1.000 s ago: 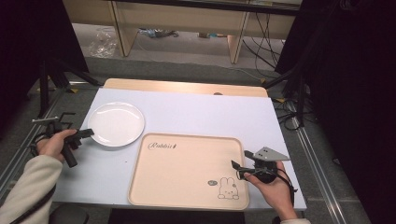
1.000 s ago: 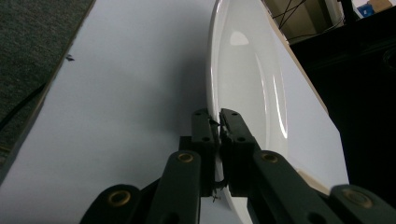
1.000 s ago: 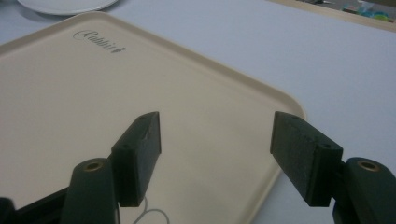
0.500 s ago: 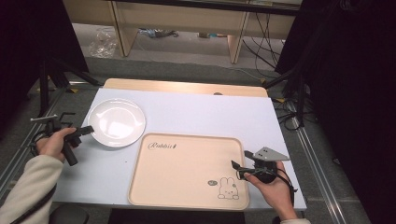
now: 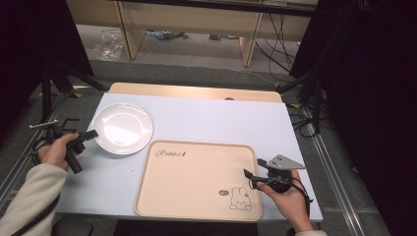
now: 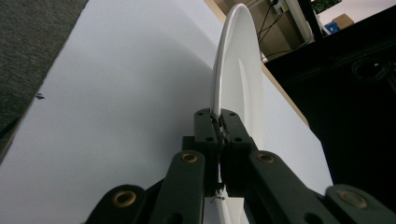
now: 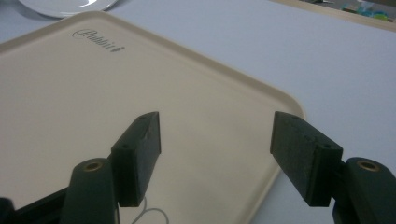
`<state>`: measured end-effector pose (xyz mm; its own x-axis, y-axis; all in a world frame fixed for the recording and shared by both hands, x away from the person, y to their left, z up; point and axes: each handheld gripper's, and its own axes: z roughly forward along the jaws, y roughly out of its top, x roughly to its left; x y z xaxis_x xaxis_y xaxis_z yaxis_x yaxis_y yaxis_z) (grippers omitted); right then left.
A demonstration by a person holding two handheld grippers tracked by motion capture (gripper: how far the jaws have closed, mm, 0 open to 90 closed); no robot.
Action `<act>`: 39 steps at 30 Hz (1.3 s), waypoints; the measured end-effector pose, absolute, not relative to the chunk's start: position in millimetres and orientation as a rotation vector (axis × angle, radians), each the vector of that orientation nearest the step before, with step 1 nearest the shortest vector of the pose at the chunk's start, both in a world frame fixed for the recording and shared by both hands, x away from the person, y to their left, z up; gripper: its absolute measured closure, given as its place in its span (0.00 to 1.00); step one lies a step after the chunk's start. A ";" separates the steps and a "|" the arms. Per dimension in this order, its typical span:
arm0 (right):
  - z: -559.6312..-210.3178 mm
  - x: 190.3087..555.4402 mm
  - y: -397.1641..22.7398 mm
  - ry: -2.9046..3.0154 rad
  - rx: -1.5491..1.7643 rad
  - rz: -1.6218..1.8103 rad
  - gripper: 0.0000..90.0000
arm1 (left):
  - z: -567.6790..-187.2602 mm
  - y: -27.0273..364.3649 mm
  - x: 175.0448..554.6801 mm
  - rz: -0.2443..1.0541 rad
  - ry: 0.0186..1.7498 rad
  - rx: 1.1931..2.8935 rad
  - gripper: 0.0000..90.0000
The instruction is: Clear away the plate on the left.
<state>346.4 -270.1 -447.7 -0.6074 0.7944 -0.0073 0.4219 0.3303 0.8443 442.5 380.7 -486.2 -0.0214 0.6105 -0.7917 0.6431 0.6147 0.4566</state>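
Note:
A round white plate (image 5: pixel 122 128) lies at the left of the white table, seen edge-on as a plate rim (image 6: pixel 233 70) in the left gripper view. My left gripper (image 5: pixel 92 134) is shut on the plate's left rim, and the black jaws of this left gripper (image 6: pixel 219 128) pinch the thin edge. A beige tray (image 5: pixel 196 179) with a rabbit drawing lies at the front middle. My right gripper (image 5: pixel 248 177) hovers over the tray's right edge. In its own view the right gripper (image 7: pixel 215 154) stands open, nothing between the jaws, above the tray (image 7: pixel 93 93).
The white table top (image 5: pixel 216 120) has a wooden strip (image 5: pixel 196 92) along its far edge. Cables and shelf legs lie on the floor beyond. Dark stands flank the table on both sides.
The plate sits slightly further left and back than a second ago, with the left gripper on its rim. The right hand has stayed put.

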 end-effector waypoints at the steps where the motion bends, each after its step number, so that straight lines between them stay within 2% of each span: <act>1: -447.7 346.4 -270.2 2.178 1.072 1.194 0.38 | -488.3 381.5 442.4 -0.041 1.676 1.016 0.96; 15: -447.8 346.4 -270.1 2.178 1.073 1.196 0.38 | -485.8 387.4 438.9 -0.043 1.706 0.940 0.96; 17: -447.7 346.5 -270.1 2.178 1.073 1.196 0.38 | -485.4 388.5 438.4 -0.040 1.667 0.912 0.97; 21: -447.7 346.4 -270.1 2.178 1.073 1.196 0.38 | -475.8 388.0 435.7 0.006 1.681 0.931 0.96; 39: -447.5 346.5 -270.5 2.183 1.073 1.196 0.38 | -462.6 376.8 433.9 -0.001 1.612 0.964 0.96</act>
<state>346.5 -270.5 -447.5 -0.6096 0.7927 -0.0034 0.4239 0.3297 0.8436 433.9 376.8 -462.6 0.0402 0.5733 -0.8184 0.5746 0.6568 0.4883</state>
